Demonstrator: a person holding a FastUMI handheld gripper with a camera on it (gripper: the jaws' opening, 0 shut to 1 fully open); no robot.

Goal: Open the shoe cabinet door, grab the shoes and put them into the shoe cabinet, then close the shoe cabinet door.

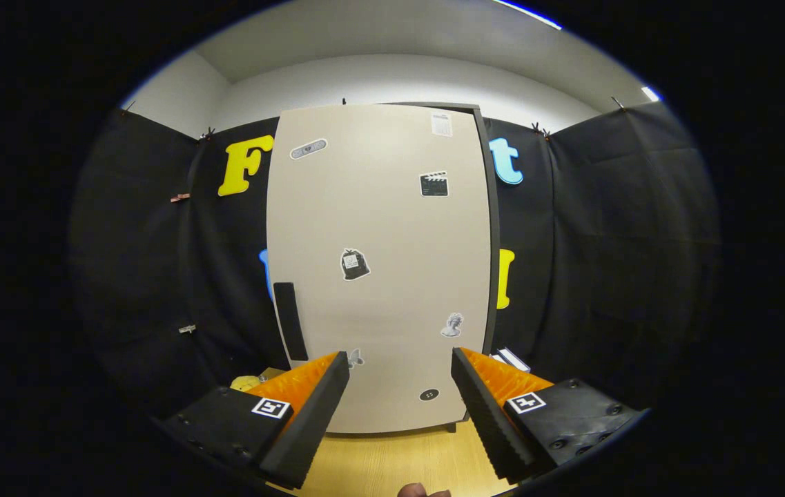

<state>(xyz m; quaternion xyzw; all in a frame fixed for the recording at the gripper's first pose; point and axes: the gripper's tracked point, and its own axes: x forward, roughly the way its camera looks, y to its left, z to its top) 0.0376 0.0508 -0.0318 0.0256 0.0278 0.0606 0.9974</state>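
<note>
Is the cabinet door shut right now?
Shut. The door lies flat across the cabinet front, no interior showing. The tongs are open and empty, short of the handle.

gripper view | rides tongs [399, 393] | faces shut cabinet door [378, 262] head-on | near

The room is evenly and fairly brightly lit from above; a ceiling light strip [529, 14] gleams beyond the top of the cabinet door [382, 269], and the pale wall behind it glows almost white. The door's beige face is lit flat, with no glare. The black cloth [606, 241] swallows the light and goes murky towards the sides. Straight edges bow outward with the fisheye. The gripper [399, 376], fingers spread apart, looks slightly soft up close. A small yellow thing [248, 382] is perhaps too blurred to identify.
</note>
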